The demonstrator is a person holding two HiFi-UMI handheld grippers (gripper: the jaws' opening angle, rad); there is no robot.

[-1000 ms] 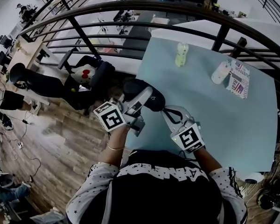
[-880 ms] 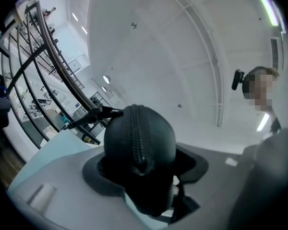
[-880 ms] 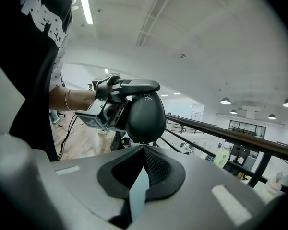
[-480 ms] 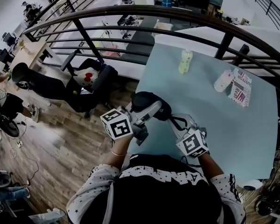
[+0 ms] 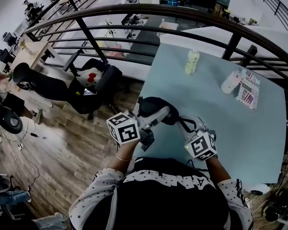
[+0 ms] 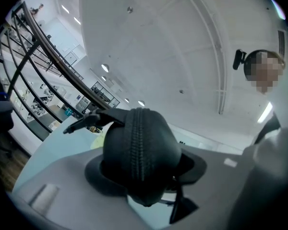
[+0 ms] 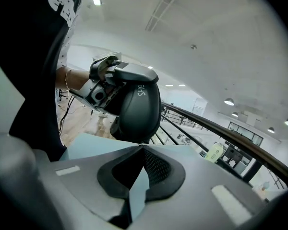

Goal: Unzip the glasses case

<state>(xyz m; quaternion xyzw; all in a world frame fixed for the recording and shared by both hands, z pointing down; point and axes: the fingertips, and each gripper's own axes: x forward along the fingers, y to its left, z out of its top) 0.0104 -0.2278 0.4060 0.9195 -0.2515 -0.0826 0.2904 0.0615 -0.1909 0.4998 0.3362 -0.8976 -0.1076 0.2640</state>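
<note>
A black zipped glasses case hangs over the table's left edge. My left gripper is shut across its middle. In the left gripper view the case sits between the dark pads with its closed zipper facing the camera. My right gripper comes in from the right, shut, with its tips at the case's right end. In the right gripper view the tips meet right under the case, pinched on the zipper pull, which is almost hidden. A black strap loop lies beside them.
The light blue table carries a pale yellow bottle, a white bottle and a printed pack at its far side. A dark curved railing runs behind. Left of the table is wooden floor with office chairs.
Both grippers and the case have sunk a little and drifted right in the head view. Neither grip has changed.
</note>
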